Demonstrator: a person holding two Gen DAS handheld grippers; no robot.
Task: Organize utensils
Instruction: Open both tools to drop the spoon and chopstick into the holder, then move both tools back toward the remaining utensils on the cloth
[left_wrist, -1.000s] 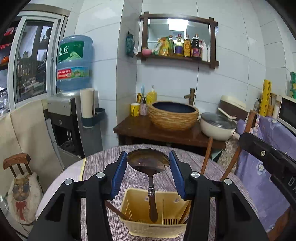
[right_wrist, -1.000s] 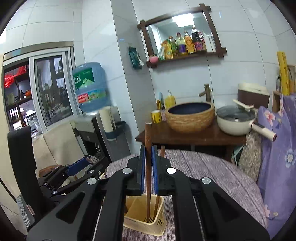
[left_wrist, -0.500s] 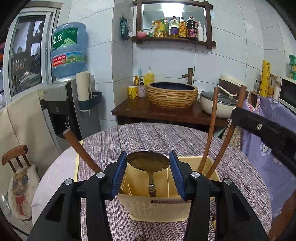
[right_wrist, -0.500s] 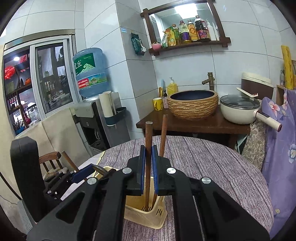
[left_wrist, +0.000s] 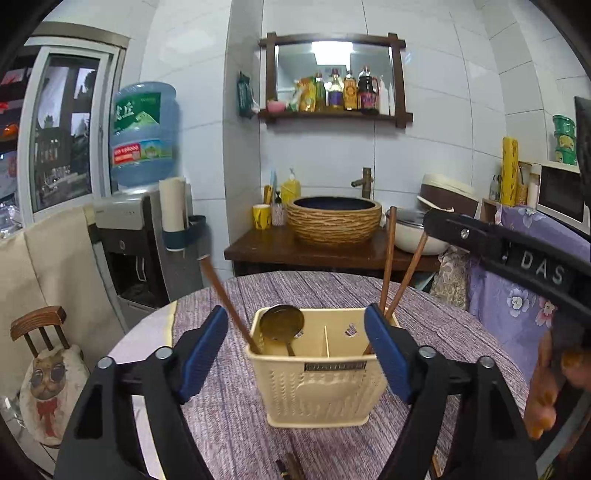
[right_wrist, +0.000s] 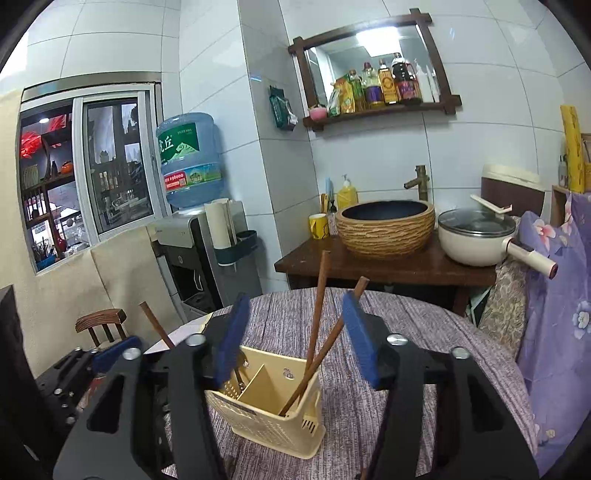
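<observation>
Now both tongs have just sprung apart and grasp nothing: left tongs (left_wrist: 295, 350) flank the cream utensil basket (left_wrist: 317, 384), right tongs (right_wrist: 295, 332) flank two brown chopsticks (right_wrist: 317, 325) in its right compartment. Ladle (left_wrist: 282, 325) leans left. Purple-clothed surface (left_wrist: 332, 295); far basin (left_wrist: 334, 219).

We see our left gripper (left_wrist: 297, 349) as two black plastic arms with triangular cut-outs and round silver screws, each ending in a ribbed blue pad. Our right gripper (right_wrist: 293, 334) is built the same way, black with silver screws and blue pads, and the white raised letters "DAS" run along its black side in the left wrist view.
</observation>
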